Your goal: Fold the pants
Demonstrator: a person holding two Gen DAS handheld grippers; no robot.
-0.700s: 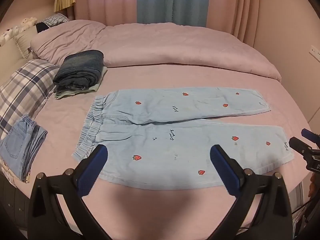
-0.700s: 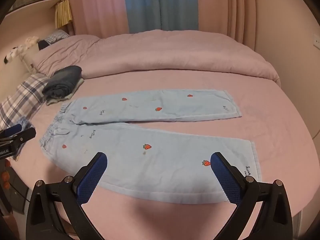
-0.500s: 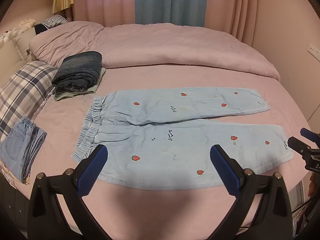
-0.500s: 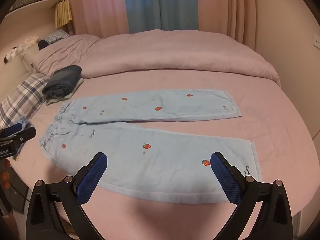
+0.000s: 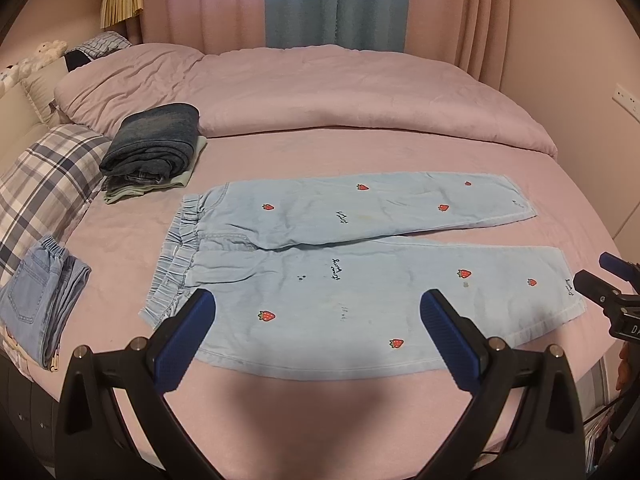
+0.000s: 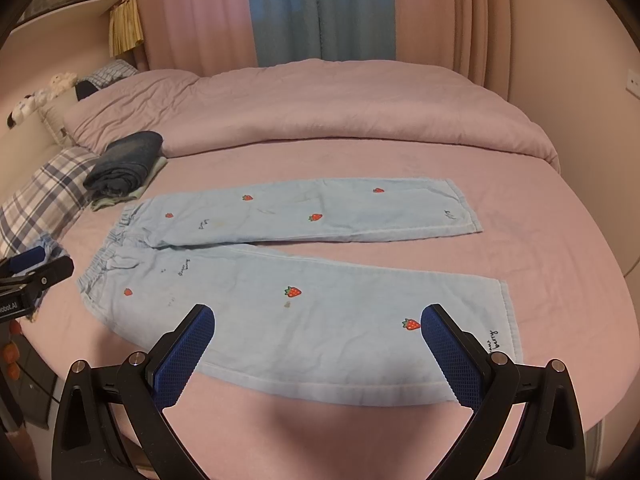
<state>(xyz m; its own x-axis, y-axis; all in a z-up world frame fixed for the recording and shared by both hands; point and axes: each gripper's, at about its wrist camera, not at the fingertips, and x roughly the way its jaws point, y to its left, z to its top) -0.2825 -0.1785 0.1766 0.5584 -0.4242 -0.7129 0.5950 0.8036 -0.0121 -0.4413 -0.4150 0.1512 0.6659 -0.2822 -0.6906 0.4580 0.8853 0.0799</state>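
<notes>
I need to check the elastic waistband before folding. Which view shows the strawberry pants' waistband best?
The left wrist view: the waistband lies nearer and larger there, its gathered ruffles clear just beyond the open left gripper. In the right wrist view it sits farther off, smaller and more slanted, toward the left edge of the pants.

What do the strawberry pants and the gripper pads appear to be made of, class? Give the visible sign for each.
Strawberry pants: seemingly thin, light-washed denim or cotton, matte, with stitched hems and a gathered elastic waistband. Left gripper pads: probably blue rubber or plastic, judging by the fine grid texture, on smooth black arms.
</notes>
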